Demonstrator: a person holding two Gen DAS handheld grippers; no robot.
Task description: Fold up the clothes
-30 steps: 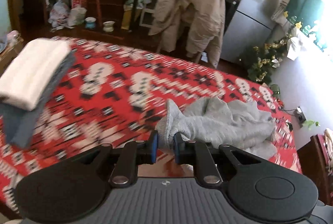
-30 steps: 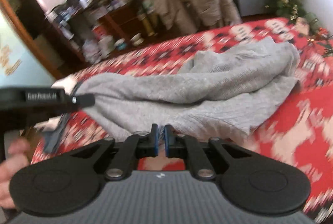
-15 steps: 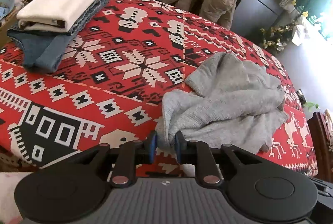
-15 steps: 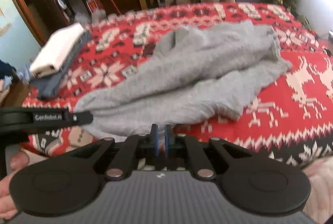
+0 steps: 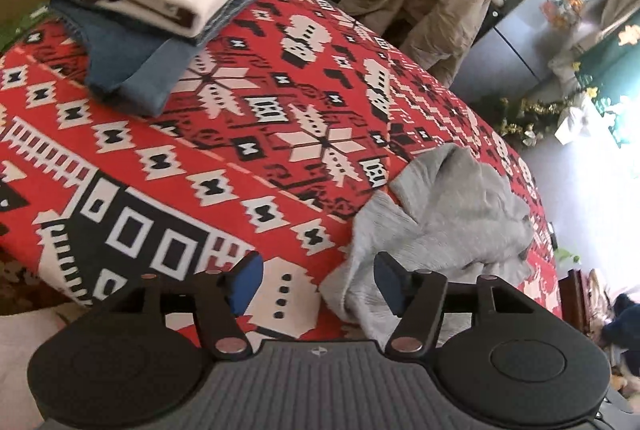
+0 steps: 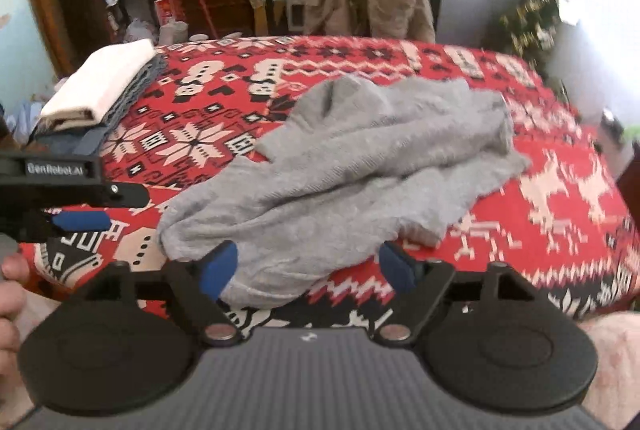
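Left wrist view: the left gripper point(image 5: 316, 280) has just been opening, its jaws now apart over the near corner of the grey sweater point(image 5: 448, 226), which lies crumpled on the red patterned blanket point(image 5: 224, 166). Right wrist view: the right gripper point(image 6: 308, 266) has likewise just been opening and stands wide, the sweater's near edge lying unpinched between its fingers.

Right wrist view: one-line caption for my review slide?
Open right claw over crumpled grey sweater on red patterned blanket.

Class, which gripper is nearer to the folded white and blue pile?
Left. The left gripper sits on the pile's side of the grey sweater; the right gripper is further along, over the sweater's near edge.
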